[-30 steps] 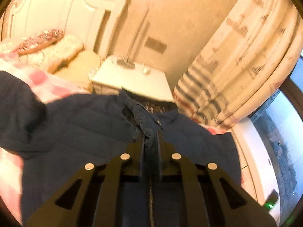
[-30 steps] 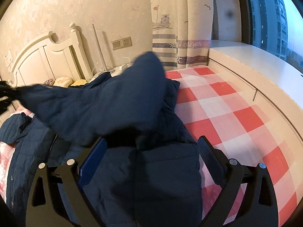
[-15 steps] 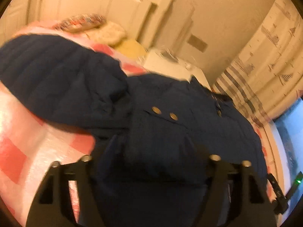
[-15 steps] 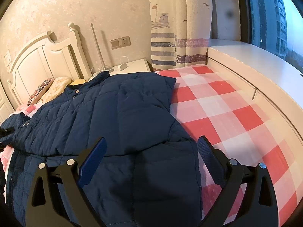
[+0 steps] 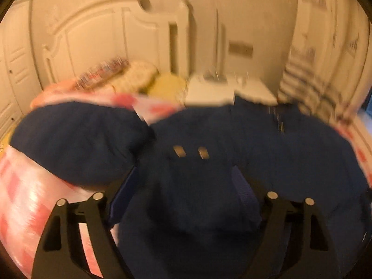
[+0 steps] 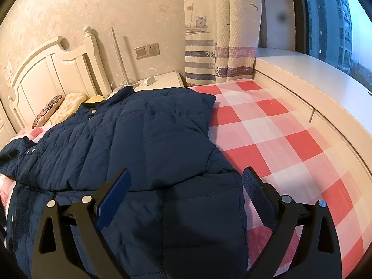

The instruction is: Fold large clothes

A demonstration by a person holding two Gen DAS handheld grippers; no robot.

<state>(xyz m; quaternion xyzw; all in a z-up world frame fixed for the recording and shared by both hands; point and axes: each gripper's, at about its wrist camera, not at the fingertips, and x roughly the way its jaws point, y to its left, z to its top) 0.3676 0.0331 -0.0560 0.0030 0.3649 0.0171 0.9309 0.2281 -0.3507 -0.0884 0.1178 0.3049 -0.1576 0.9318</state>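
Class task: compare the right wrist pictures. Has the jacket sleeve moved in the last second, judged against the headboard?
Yes. The sleeve, earlier lifted across the headboard, now lies flat on the jacket, below the headboard.

Your left wrist view is dim, warm yellow-orange and smeared by motion blur; the headboard point(image 5: 97, 37) shows doubled edges. Your right wrist view is sharp, lit by cool daylight from the window point(image 6: 330, 23). Both show fisheye bending and dark vignetted corners.
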